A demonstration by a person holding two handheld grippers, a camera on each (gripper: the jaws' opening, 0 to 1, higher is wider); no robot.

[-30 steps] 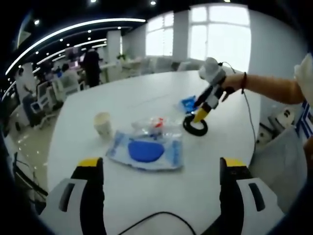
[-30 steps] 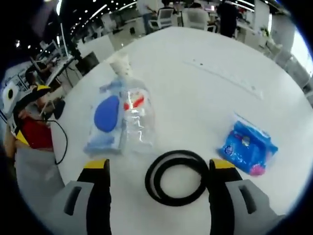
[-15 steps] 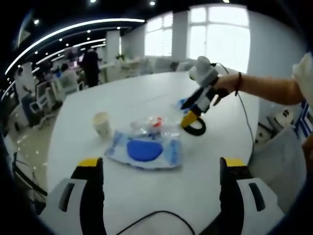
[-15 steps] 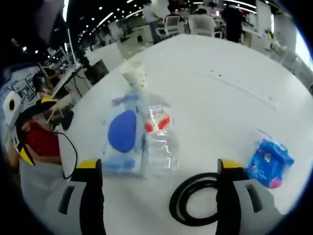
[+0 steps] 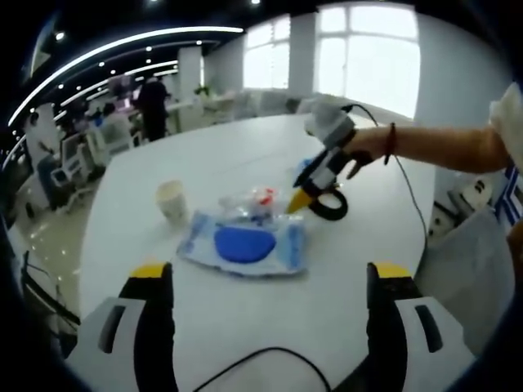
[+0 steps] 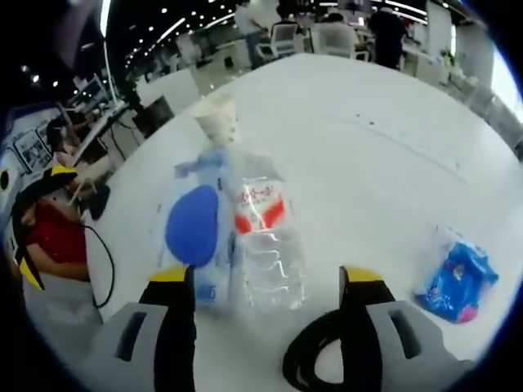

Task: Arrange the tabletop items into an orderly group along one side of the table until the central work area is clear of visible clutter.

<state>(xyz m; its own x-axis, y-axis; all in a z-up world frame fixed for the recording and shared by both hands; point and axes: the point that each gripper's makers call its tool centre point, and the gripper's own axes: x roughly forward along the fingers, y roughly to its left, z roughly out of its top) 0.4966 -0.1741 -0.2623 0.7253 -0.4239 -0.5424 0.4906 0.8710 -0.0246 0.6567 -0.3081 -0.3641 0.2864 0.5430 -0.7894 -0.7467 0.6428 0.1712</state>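
White round table [image 5: 245, 327] in an open office, windows and desks sitting behind it. Nearest in the left gripper view, the left gripper [image 5: 265, 286] is hovering over the near edge with jaws spread wide, gripping nothing; a black cable [image 5: 261, 363] is looping between them, partly cut off at the bottom. Item count on the table: one wipes pack [image 5: 245, 245] with a blue oval on it, one clear plastic bottle [image 5: 253, 200] with a red label lying on its side just behind and touching the pack, one paper cup [image 5: 172, 201] standing upright to the side, one black ring [image 5: 328, 206], one small blue packet [image 5: 304, 170] mostly hidden behind the other tool. All are clustering mid-table. The right gripper [image 5: 298, 202] is coming in from the right on a bare forearm, yellow tips pointing down beside the bottle. In the right gripper view, the right gripper [image 6: 265, 282] is sitting with jaws parted and unloaded, the bottle [image 6: 265, 237] lying just ahead between them, the pack [image 6: 192, 237] alongside it, the cup [image 6: 216, 118] beyond. The ring [image 6: 315, 359] is partly blocked by one jaw and cut off at the bottom. The blue packet [image 6: 458, 278] is lying well apart. People at the far desks are too blurred to make out.
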